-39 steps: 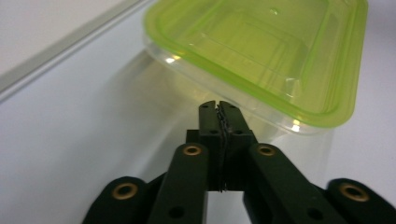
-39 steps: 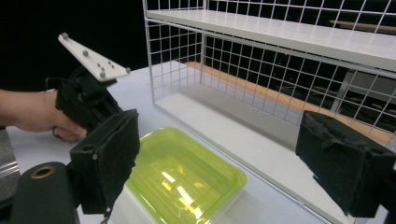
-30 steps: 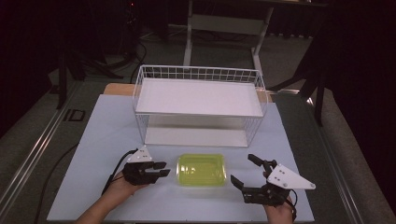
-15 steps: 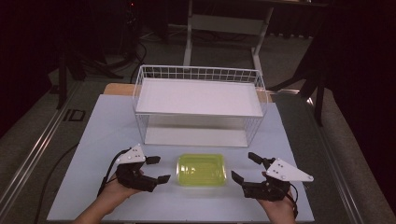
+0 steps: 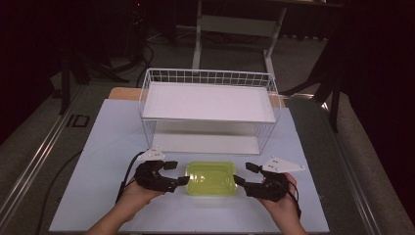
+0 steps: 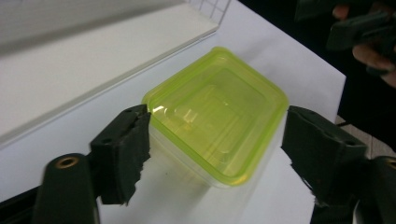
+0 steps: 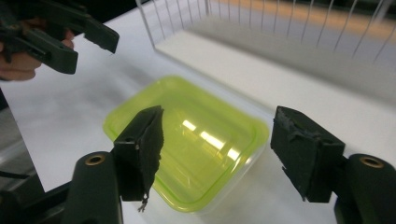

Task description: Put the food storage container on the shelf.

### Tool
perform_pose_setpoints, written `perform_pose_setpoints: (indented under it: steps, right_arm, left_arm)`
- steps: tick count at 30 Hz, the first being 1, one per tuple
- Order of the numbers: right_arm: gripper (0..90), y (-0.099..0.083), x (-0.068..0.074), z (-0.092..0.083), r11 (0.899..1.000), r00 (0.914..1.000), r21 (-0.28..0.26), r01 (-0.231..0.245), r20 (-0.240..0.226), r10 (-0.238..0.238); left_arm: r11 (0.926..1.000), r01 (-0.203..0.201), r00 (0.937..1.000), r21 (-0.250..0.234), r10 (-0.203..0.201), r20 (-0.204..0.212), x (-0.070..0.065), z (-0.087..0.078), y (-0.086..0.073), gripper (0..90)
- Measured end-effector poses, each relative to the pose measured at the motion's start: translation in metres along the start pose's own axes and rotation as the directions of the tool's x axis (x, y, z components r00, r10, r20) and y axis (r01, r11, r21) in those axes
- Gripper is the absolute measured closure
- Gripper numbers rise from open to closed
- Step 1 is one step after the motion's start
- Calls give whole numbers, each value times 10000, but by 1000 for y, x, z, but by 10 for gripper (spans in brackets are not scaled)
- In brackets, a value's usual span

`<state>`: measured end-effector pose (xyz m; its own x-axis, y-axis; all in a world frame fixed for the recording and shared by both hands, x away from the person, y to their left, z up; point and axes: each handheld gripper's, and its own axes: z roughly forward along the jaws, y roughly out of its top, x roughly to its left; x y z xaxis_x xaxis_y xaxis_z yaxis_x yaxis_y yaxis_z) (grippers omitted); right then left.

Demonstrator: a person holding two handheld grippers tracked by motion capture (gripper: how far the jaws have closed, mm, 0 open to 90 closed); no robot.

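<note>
A clear box with a yellow-green lid lies on the white mat near the front edge. My left gripper is at its left end and my right gripper at its right end, both pointing inward. In the left gripper view the box sits between the open jaws, which have just been closing a little; the left pad is by the rim and the right one stands apart. In the right gripper view the open jaws have just been closing, with the box's near side between them.
A white wire basket holding a white board stands behind the box across the middle of the mat. Dark floor and table legs lie beyond it. Each gripper view shows the other gripper farther off.
The left gripper's jaws have spread wider and its tips have come up to the box's left end. The right gripper has slid left toward the box's right end, jaws narrower.
</note>
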<state>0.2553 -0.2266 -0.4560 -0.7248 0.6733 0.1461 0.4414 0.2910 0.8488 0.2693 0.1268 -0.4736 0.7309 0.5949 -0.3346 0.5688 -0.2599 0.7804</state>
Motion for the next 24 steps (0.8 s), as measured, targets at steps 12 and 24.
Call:
perform_pose_setpoints:
  steps: [12, 24]
  right_arm:
    - [494, -12, -38, 38, 9065, 9238, 2291, -3547, -635, 3775]
    - [586, -22, -51, 54, 8092, 8443, 3204, -4925, -497, 5336]
  left_arm:
    - [9557, 2664, 9627, 1252, -2703, 151, 20, 33, -12, 327]
    - [9338, 3200, 9457, 1601, -3249, 43, 25, 46, -18, 555]
